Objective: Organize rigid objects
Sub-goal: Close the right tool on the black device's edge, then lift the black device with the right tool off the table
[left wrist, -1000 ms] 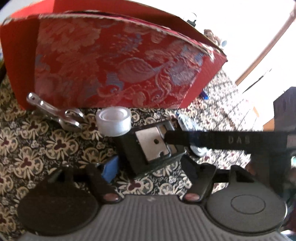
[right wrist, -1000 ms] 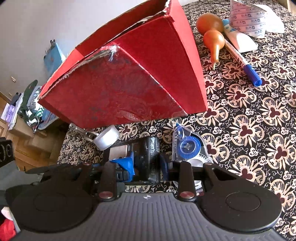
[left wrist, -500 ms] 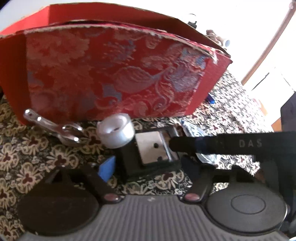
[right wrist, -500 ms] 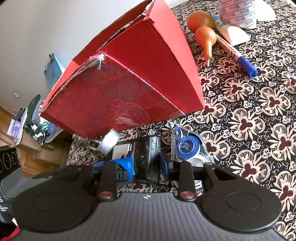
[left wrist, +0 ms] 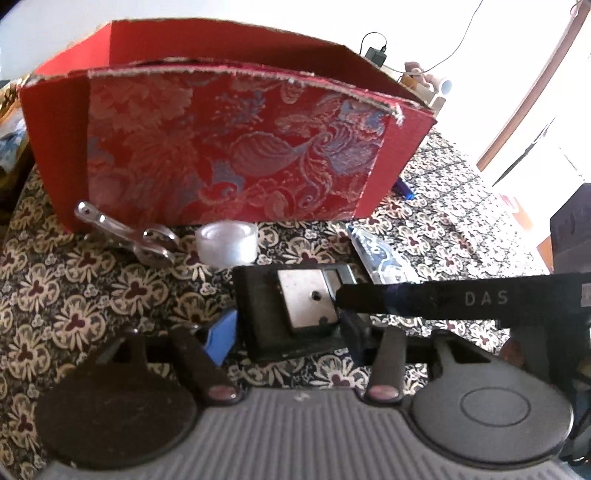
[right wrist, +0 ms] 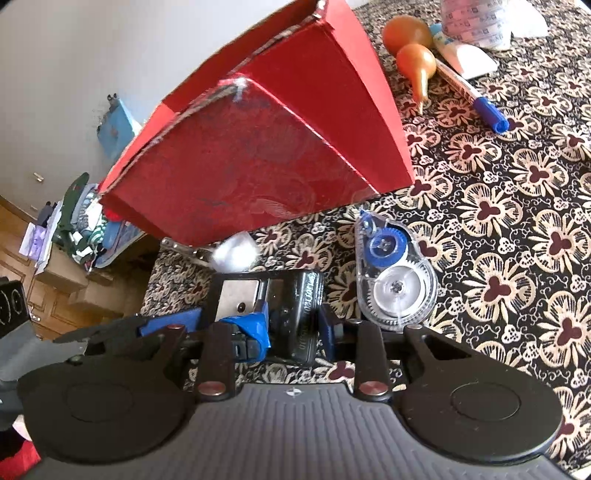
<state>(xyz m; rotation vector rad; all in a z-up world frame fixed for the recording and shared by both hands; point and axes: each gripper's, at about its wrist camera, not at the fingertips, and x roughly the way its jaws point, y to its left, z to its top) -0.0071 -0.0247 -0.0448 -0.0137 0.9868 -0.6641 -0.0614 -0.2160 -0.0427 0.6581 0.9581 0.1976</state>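
Observation:
A black punch tool (left wrist: 266,314) with a silver plate lies on the patterned cloth in front of the red brocade box (left wrist: 229,147). My left gripper (left wrist: 288,328) straddles the tool and its jaws are closing; the blue pad (left wrist: 223,332) stands right beside the tool's left edge. My right gripper (right wrist: 291,325) is shut on the tool's narrow end (right wrist: 304,306), and its black finger (left wrist: 443,299) reaches in from the right in the left wrist view. The box (right wrist: 258,158) stands just behind, its inside hidden.
A clear tape roll (left wrist: 226,243) and a metal clipper (left wrist: 125,236) lie between tool and box. A correction tape dispenser (right wrist: 395,273) sits right of the tool. Farther back right are a blue pen (right wrist: 472,96), two orange gourds (right wrist: 410,48) and a white roll (right wrist: 476,22).
The left jaws have narrowed around the black tool, and the left view has lifted a little, showing more of the box's rim. The right gripper has kept its hold.

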